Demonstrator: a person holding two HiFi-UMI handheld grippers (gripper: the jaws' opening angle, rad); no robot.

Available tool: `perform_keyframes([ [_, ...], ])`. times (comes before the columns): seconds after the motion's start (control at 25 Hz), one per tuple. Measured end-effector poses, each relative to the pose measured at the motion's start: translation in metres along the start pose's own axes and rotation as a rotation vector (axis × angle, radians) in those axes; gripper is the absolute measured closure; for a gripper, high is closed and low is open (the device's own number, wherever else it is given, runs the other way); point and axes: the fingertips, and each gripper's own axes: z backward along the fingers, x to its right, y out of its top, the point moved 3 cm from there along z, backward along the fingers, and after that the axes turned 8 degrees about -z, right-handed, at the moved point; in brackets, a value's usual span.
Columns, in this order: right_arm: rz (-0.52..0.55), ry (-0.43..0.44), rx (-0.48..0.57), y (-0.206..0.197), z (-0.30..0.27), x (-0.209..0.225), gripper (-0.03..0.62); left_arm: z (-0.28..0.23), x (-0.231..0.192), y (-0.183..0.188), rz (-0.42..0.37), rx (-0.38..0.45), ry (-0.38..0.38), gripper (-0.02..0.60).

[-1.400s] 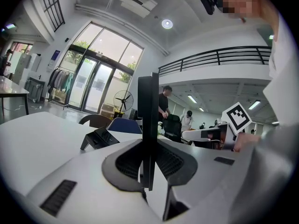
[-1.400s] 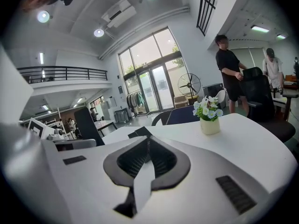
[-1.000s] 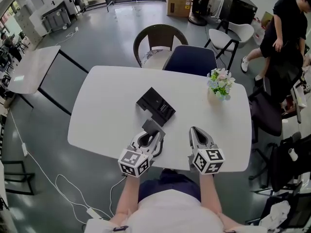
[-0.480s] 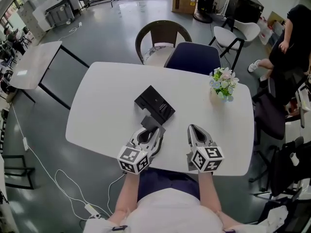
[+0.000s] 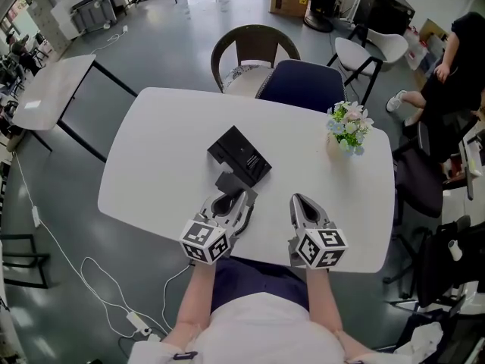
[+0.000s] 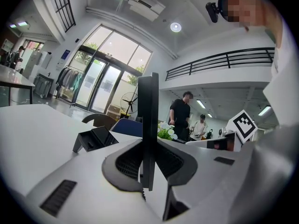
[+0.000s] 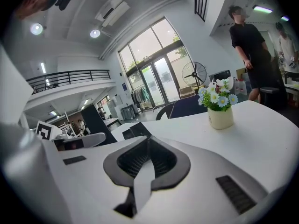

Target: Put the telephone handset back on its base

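Note:
The black telephone base (image 5: 239, 156) sits at the middle of the white table (image 5: 159, 165); it also shows in the left gripper view (image 6: 96, 139) and the right gripper view (image 7: 135, 130). My left gripper (image 5: 229, 196) is shut on the black handset (image 5: 226, 182), a thin dark slab standing upright between its jaws (image 6: 148, 120), just short of the base's near side. My right gripper (image 5: 298, 201) rests near the table's front edge, to the right of the left one, jaws shut and nothing in them (image 7: 145, 146).
A small vase of flowers (image 5: 347, 131) stands at the table's far right. Two chairs (image 5: 254, 59) are pushed in at the far side. A person in black (image 5: 455, 51) stands off to the right, and another table (image 5: 49, 101) is at the left.
The left gripper with the handset has edged slightly closer to the base. The head view has drifted a little; the right gripper has hardly moved.

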Motion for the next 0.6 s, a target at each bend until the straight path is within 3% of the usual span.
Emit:
perform_keyframes([
  [0.6,-0.017,-0.036,-0.014,-0.004,-0.011,0.002,0.557,-0.033,-0.036,-0.021,0.041,-0.044,0.018,0.497],
])
